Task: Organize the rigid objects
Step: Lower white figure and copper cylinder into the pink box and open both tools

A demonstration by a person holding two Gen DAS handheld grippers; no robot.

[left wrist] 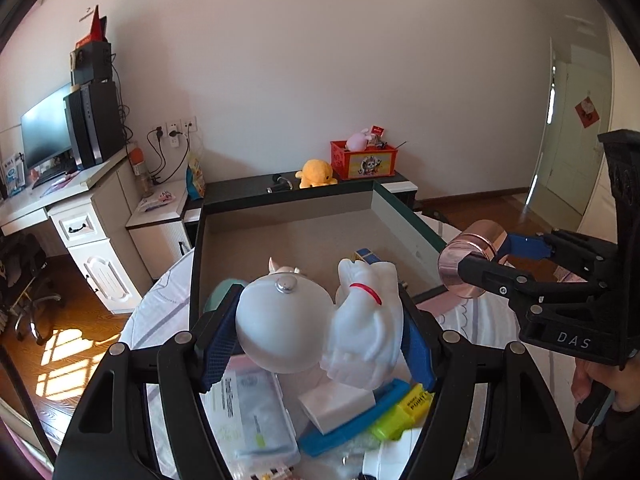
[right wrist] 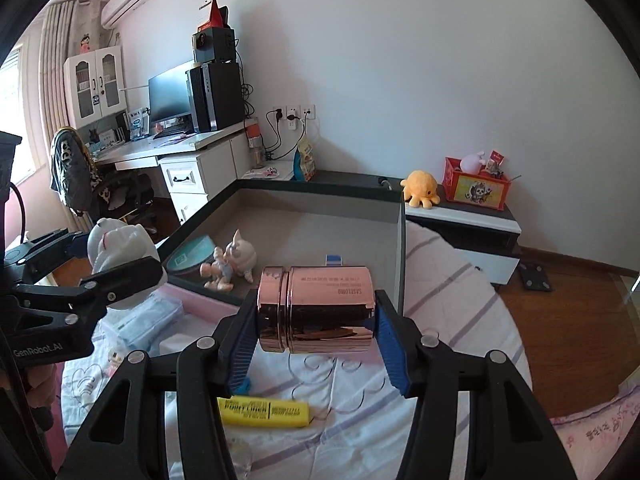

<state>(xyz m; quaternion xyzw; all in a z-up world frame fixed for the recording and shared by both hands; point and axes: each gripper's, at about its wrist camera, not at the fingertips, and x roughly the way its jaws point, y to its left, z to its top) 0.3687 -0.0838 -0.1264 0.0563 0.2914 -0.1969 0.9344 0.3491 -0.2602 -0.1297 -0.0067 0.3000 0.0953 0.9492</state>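
My left gripper is shut on a white cartoon figurine, held above the bed in front of a dark-rimmed open box. In the right wrist view that left gripper shows at the left with the figurine. My right gripper is shut on a rose-gold metal jar lying sideways between the blue pads. The jar also appears at the right of the left wrist view. Inside the box lie a small doll, a teal lid and a blue-white cube.
On the bedsheet lie a yellow highlighter, a white block, a blue tray piece and a clear plastic case. Behind the box sit an orange plush octopus and a red crate. A desk with a monitor stands left.
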